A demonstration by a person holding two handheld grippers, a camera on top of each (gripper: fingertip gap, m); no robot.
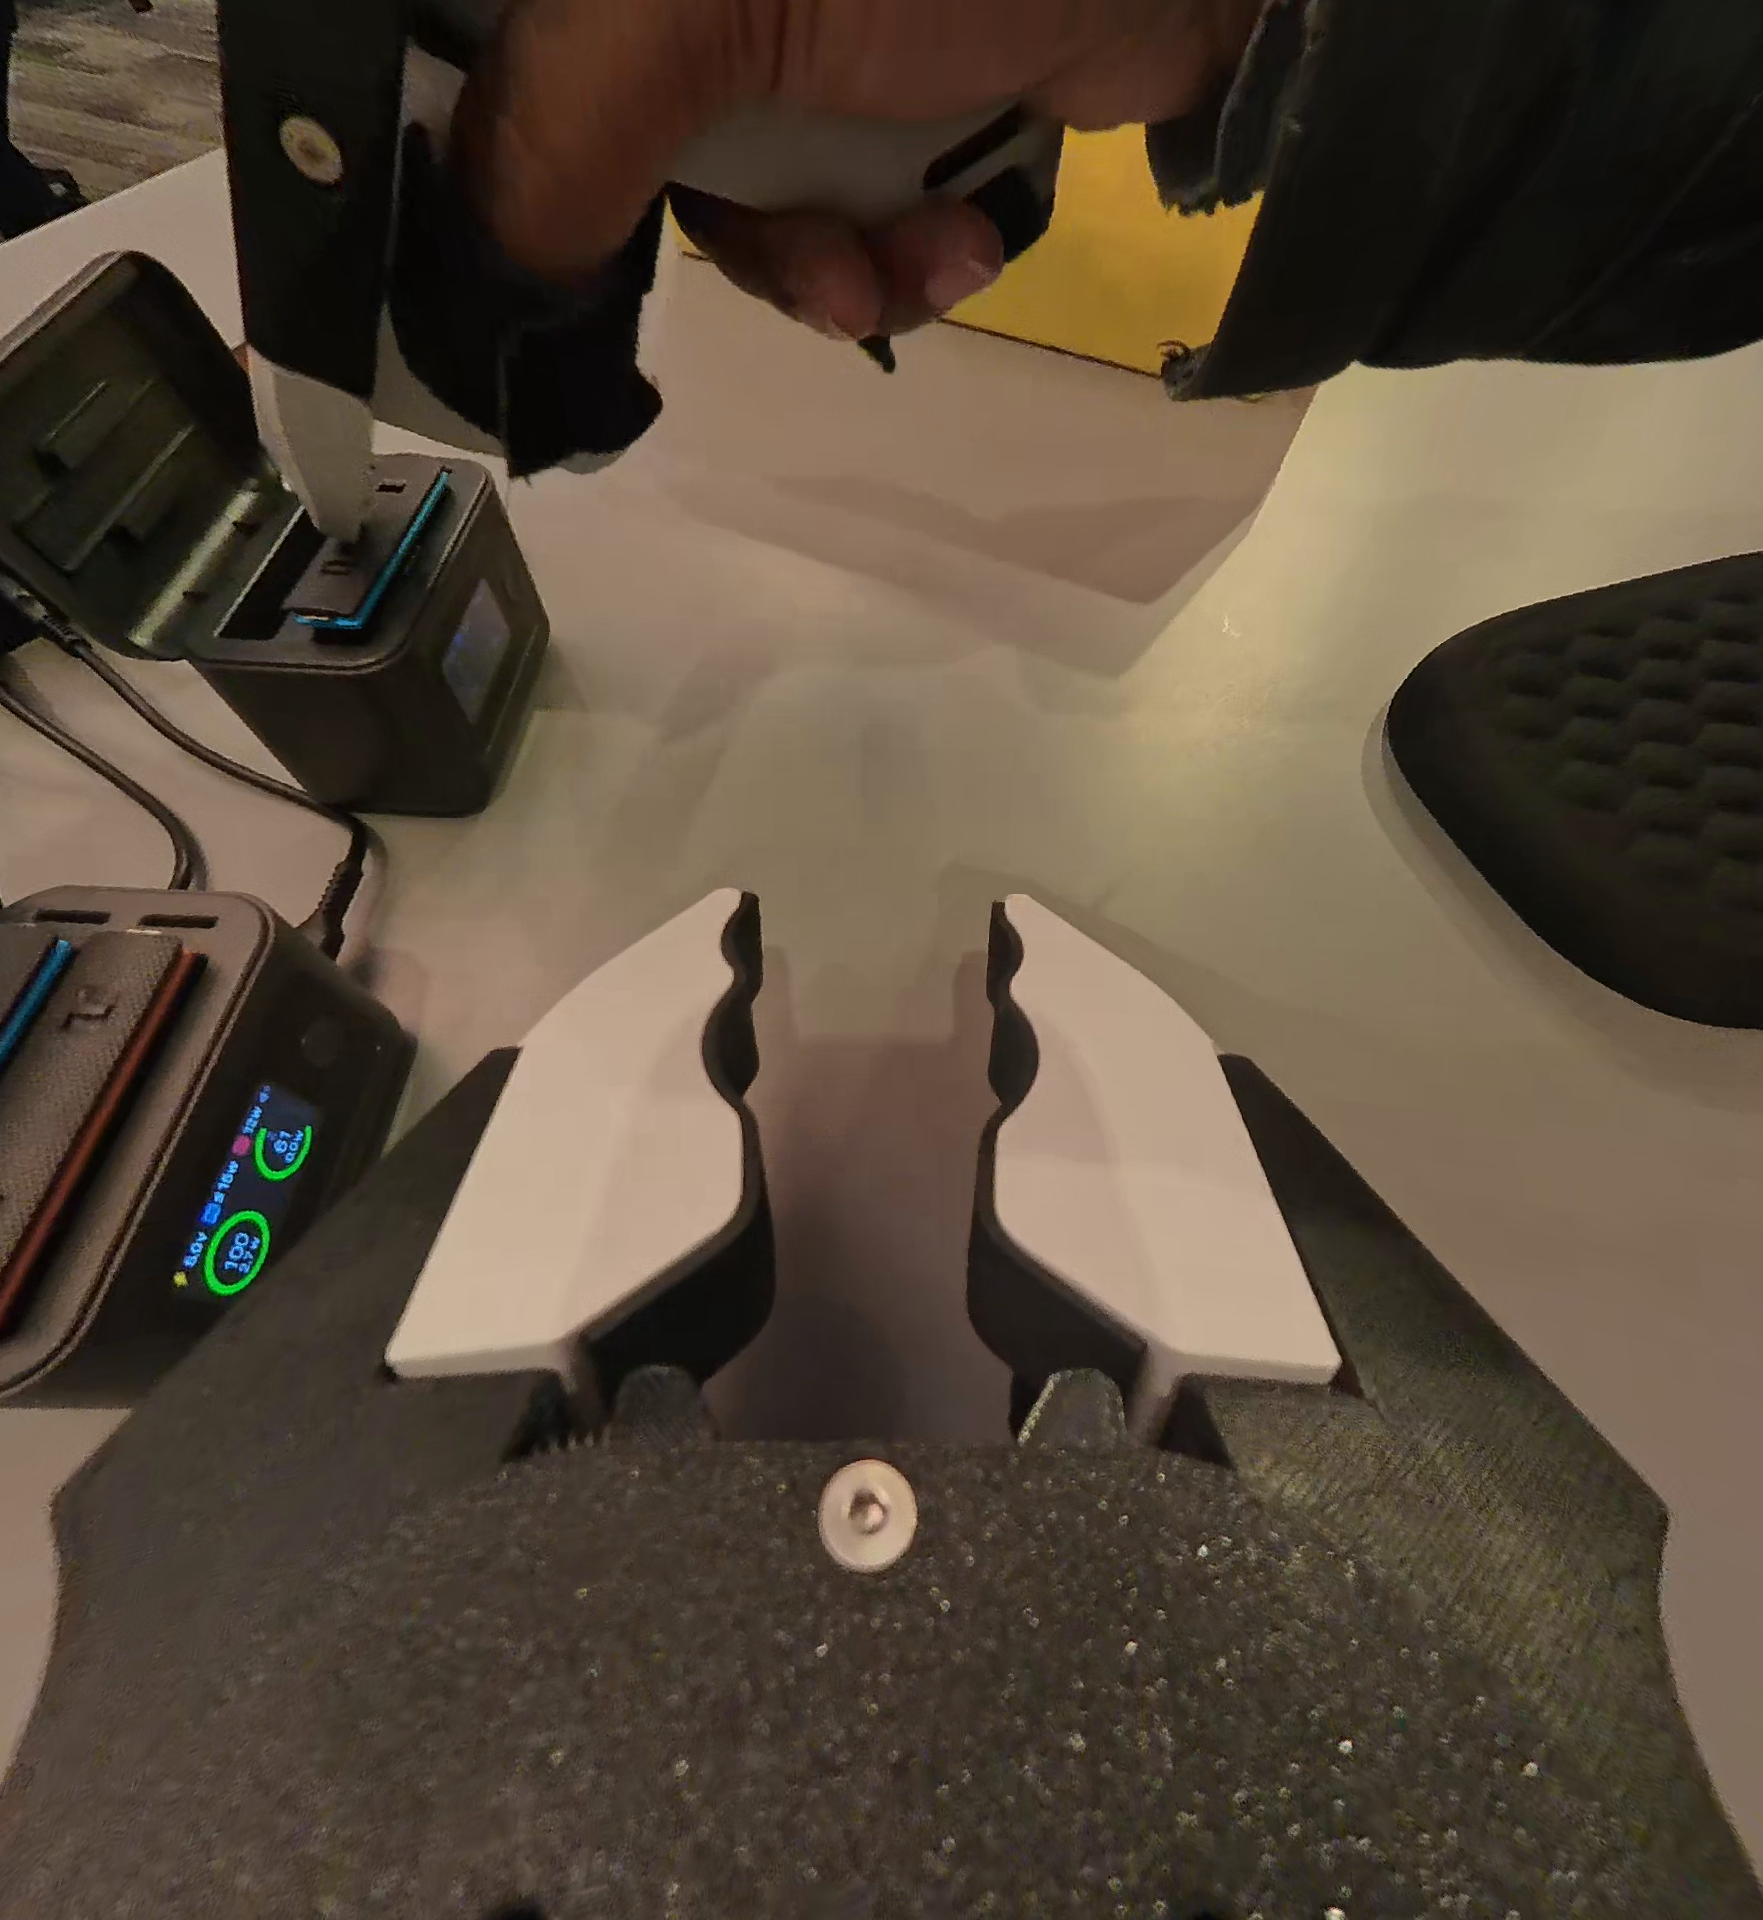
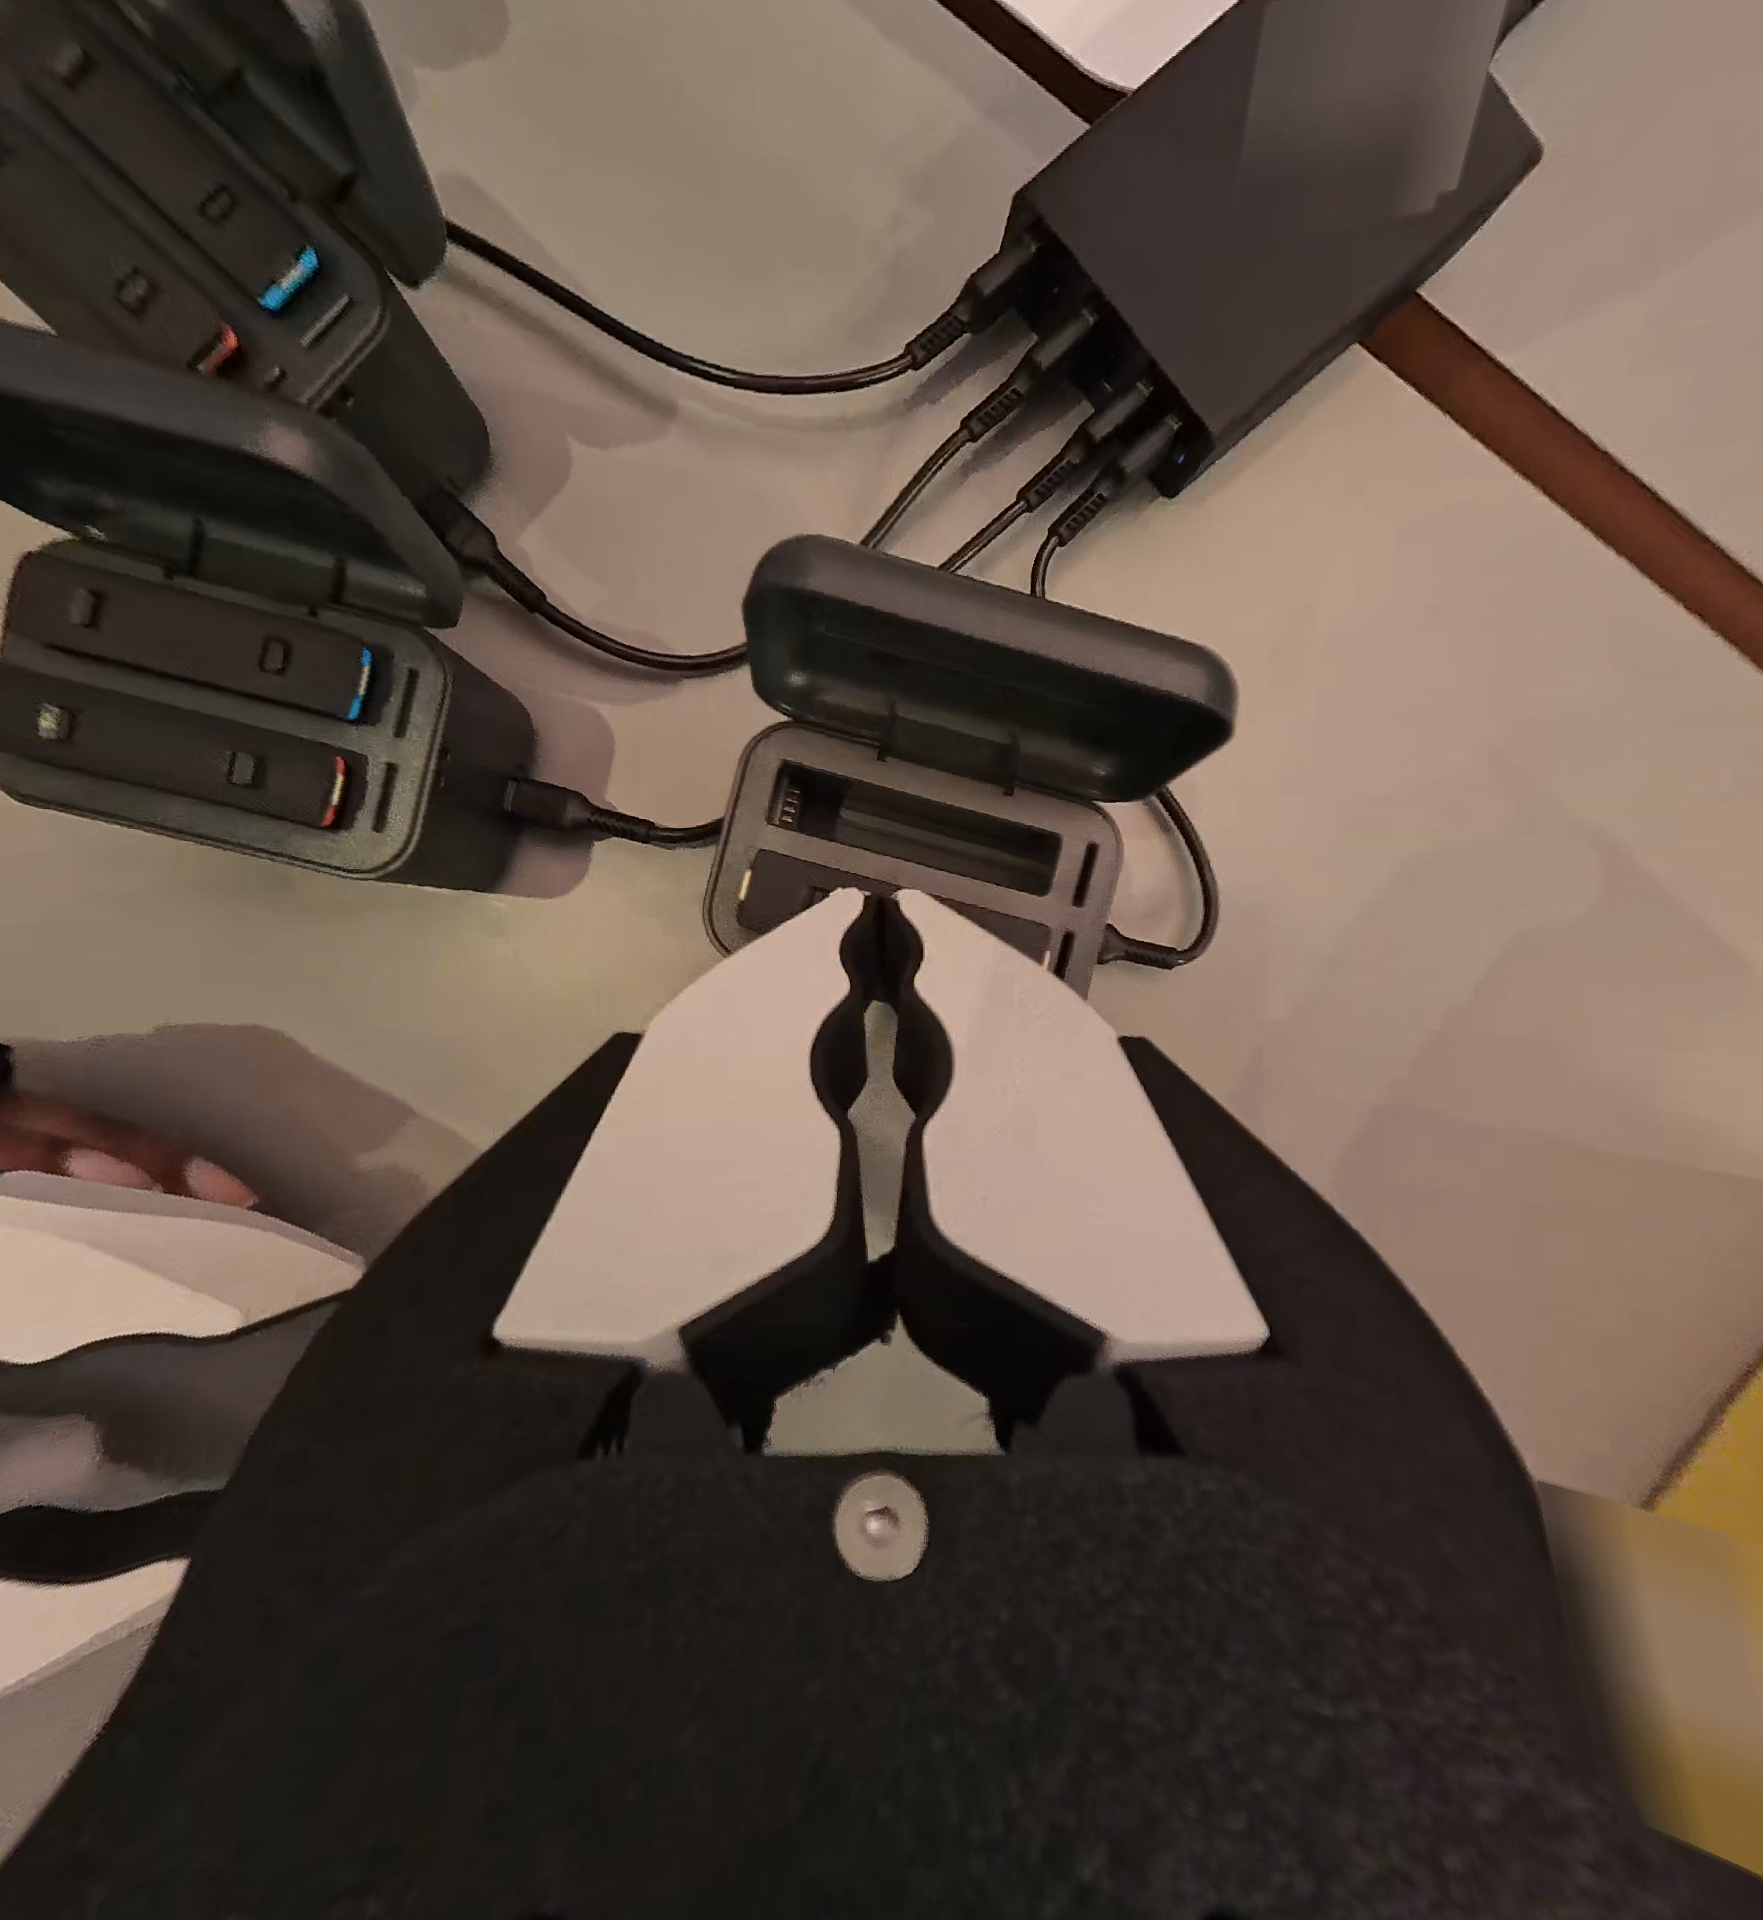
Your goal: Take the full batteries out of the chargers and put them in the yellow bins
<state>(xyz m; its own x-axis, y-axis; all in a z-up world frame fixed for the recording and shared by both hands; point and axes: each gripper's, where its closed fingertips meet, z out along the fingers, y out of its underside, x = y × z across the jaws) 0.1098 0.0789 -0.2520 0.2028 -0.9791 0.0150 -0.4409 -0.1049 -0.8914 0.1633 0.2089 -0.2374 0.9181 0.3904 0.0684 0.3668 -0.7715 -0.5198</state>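
In the right wrist view, my right gripper is shut, its tips down on the battery in the near slot of an open grey charger. Whether it pinches the battery I cannot tell. The far slot is empty. In the left wrist view the right gripper reaches into the same charger, beside a blue-edged battery. My left gripper is open and empty above the white table. A second charger with two batteries and a lit screen sits at its left. The yellow bin lies beyond.
Two more open chargers with batteries stand to the left, cabled to a black power hub. A black mesh cushion lies on the right. A yellow bin corner shows at the lower right. A hand is at the left. My hands' fingertips stand some 15 cm from each other. The open grey charger lies some 4 cm from my right tips, 15 cm from my left tips.
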